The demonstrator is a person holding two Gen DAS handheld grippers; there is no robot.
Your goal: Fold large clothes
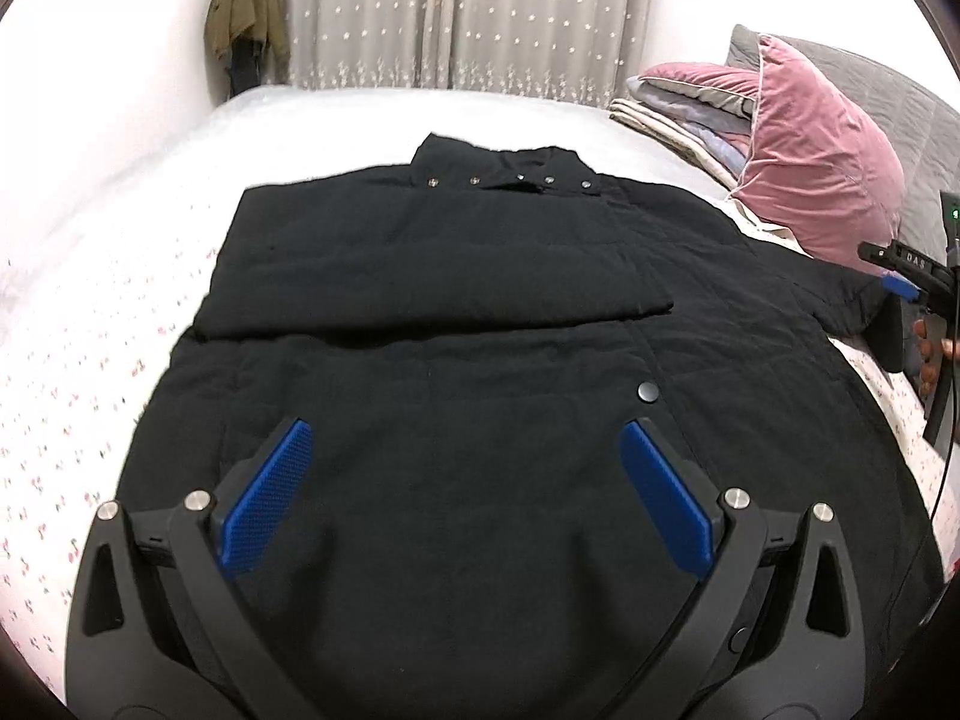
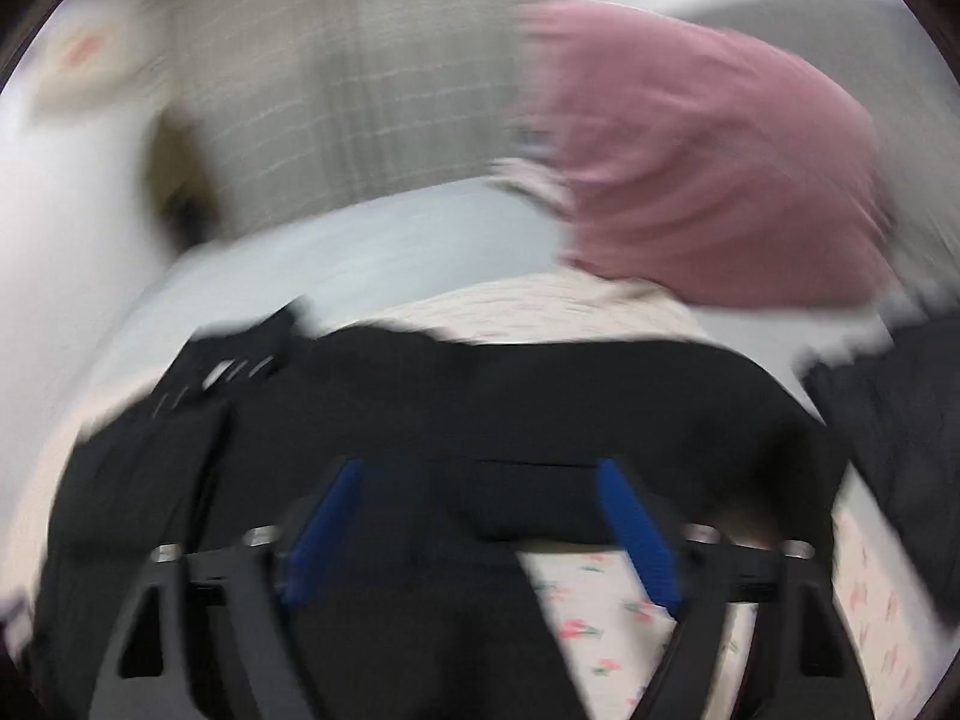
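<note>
In the left wrist view, your left gripper hangs over the large black padded coat, which lies flat on the white bed sheet with small red flowers and fills the middle and lower part of the frame. The jaws stand wide apart and hold nothing; the coat body is directly below and between the blue pads. One sleeve is already laid across the chest, in the centre of the frame. The collar with its metal snaps points to the top of the frame, so the long axis of the coat runs straight away from you. The other sleeve reaches toward the right edge, where your right gripper shows near the pink velvet pillow.

In the right wrist view (this picture is strongly blurred), your right gripper is also spread open, and no cloth is between the blue pads. The black coat crosses the middle of the frame just ahead of the fingertips, and the pillow is at the upper right.

I judge the unfolded sleeve is nearer to your right hand, so that side should take it.
</note>
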